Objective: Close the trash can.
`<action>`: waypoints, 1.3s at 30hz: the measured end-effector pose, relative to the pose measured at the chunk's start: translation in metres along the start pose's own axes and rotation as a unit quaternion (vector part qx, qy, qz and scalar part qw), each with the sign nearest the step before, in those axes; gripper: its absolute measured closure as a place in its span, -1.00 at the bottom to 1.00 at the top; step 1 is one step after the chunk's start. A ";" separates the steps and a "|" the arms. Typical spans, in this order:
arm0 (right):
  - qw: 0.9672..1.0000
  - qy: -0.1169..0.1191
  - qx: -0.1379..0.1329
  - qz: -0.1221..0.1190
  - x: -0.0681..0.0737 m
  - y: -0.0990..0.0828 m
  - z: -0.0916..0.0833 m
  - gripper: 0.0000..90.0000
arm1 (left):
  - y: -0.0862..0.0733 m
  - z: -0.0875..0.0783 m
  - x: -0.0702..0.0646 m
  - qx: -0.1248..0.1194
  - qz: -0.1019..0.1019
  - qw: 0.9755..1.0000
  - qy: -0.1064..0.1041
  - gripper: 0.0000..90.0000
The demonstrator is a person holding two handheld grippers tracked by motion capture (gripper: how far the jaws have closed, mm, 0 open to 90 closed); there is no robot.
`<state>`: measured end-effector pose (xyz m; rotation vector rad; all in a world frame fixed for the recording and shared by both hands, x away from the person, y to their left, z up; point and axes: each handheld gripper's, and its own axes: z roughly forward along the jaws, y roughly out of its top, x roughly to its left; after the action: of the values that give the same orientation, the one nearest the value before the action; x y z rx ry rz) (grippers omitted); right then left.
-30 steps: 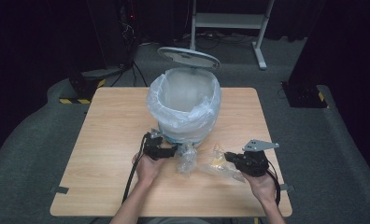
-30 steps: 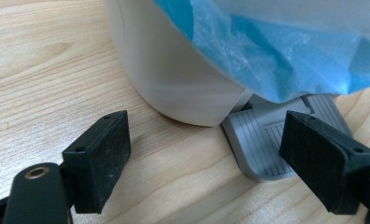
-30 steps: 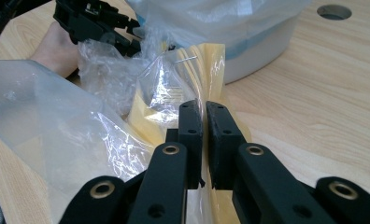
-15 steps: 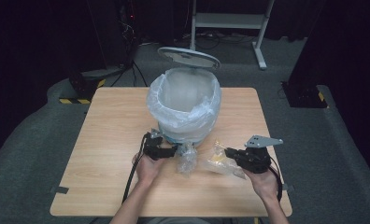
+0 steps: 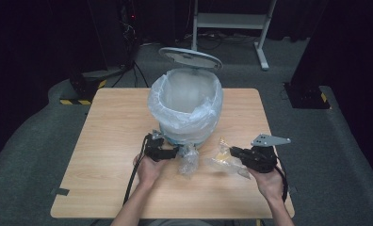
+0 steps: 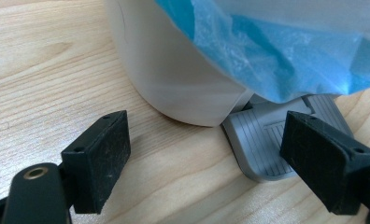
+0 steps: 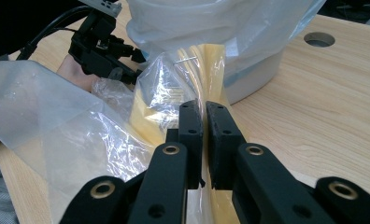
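A light wooden table point(image 5: 109, 141) stands on grey carpet. A white pedal bin point(image 5: 187, 117) lined with a clear bag sits at the table's middle, lid up, its grey pedal point(image 6: 272, 144) on the wood. Just before it lies a crumpled clear wrapper point(image 5: 188, 160).

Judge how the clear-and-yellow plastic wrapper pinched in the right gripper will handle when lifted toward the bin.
The wrapper is thin crinkled film, so it will probably flop and sag. It looks nearly weightless. The right gripper pinches only a narrow fold, and the glossy film might slip out.
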<state>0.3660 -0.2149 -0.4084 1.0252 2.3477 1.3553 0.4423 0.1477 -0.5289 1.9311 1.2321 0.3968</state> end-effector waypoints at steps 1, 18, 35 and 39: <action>1.000 0.000 0.000 0.000 0.000 0.000 0.000 0.91 | 0.000 0.000 0.000 0.000 0.000 1.000 0.000 -0.65; 1.000 0.001 -0.014 0.010 -0.008 0.012 -0.018 0.91 | 0.000 0.000 0.000 -0.001 0.001 1.000 0.002 -0.65; 0.999 0.009 -0.044 0.005 -0.008 0.035 -0.029 0.91 | 0.000 0.000 0.000 -0.001 0.001 1.000 0.002 -0.65; 0.999 0.014 -0.052 0.006 -0.010 0.042 -0.031 0.91 | 0.000 0.000 0.000 0.000 0.001 1.000 0.001 -0.65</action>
<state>0.3760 -0.2283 -0.3580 0.9983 2.2688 1.4883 0.4423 0.1479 -0.5289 1.9320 1.2314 0.4009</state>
